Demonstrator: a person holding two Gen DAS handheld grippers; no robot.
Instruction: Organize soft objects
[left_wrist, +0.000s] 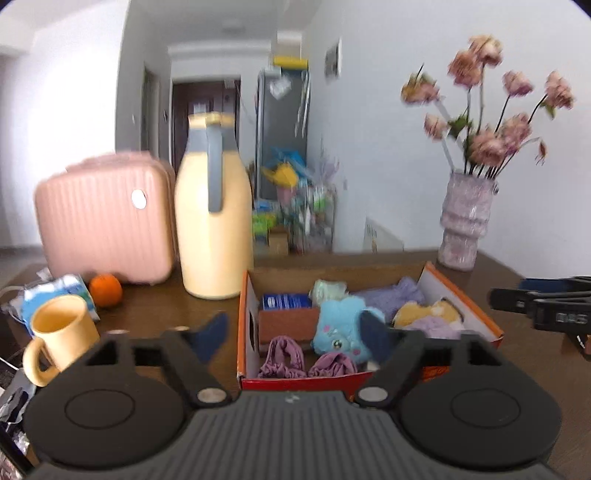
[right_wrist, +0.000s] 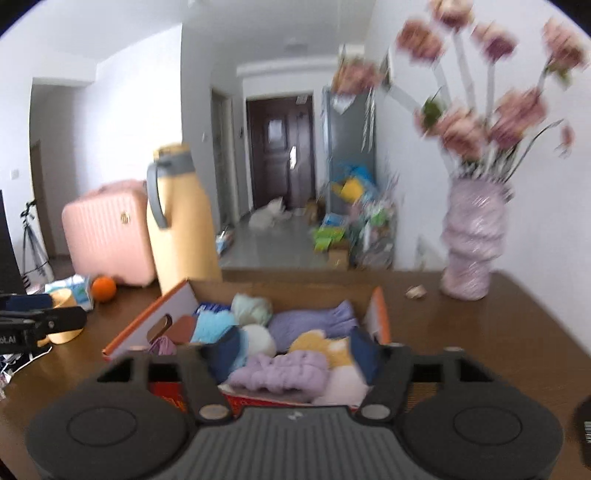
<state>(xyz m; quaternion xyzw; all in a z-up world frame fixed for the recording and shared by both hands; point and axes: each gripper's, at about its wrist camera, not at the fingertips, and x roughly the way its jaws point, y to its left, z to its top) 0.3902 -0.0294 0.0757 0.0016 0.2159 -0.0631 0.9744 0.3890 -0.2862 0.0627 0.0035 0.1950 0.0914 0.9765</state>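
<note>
Brown tabletop on the left carries a yellow mug and an orange, none of it soft, so leave it. Moving right, the left gripper hangs with its jaws spread wide and empty over the orange-edged cardboard box, where the blue plush toy and purple scrunchies already lie. Further right, the right gripper also gapes wide, holding nothing, above the lilac fluffy pieces. My read: both should lift clear before hunting strays.
</note>
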